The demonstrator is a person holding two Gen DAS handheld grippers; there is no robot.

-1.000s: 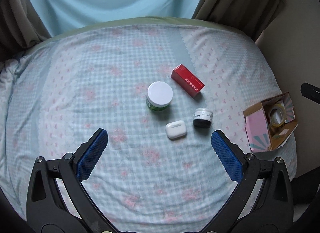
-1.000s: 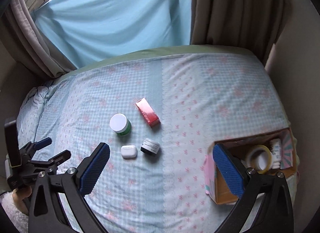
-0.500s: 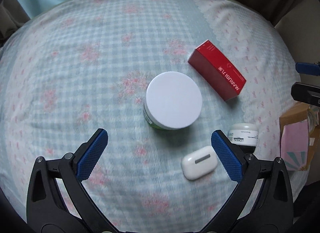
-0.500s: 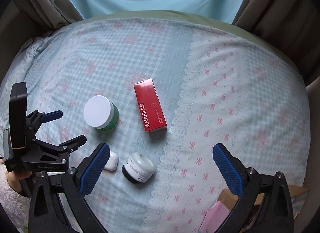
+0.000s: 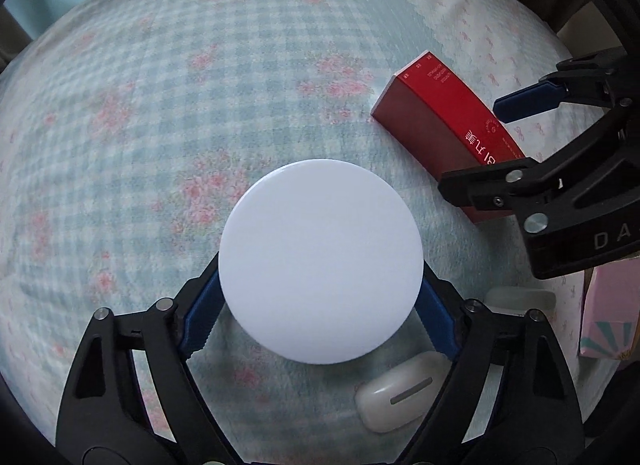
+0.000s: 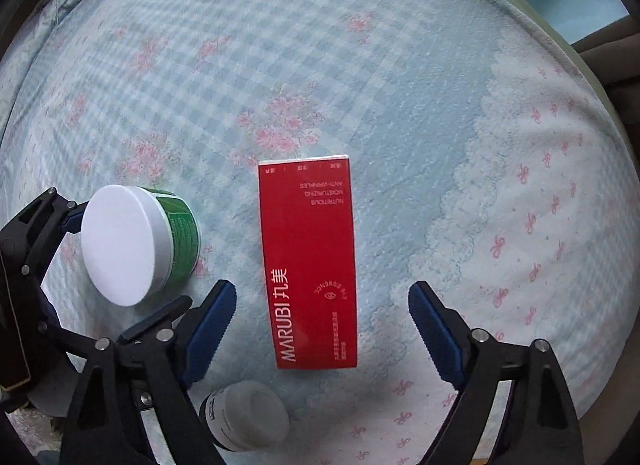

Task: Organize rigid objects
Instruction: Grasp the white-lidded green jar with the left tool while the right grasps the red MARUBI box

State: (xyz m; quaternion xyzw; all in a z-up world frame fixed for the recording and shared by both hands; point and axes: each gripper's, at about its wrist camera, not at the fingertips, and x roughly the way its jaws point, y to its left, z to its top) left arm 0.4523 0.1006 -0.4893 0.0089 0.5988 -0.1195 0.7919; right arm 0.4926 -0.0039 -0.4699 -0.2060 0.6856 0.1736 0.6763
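Below, left gripper (image 5: 320, 315), jaws just narrowing, brackets the white-lidded jar (image 5: 320, 261), contact unclear; right gripper (image 6: 322, 321), also narrowing, straddles the red box (image 6: 310, 261) untouched.

The left tongs (image 5: 320, 315) pointed steeply down. Their two blue pads (image 5: 434, 319) sat on each side of the white lid of the jar (image 5: 320, 261), very close to it, and the jaws had just been closing. The right tongs (image 6: 322, 313) pointed straight down. Their jaws had just been closing too, with the red box (image 6: 310, 261) between them, not touching either pad.
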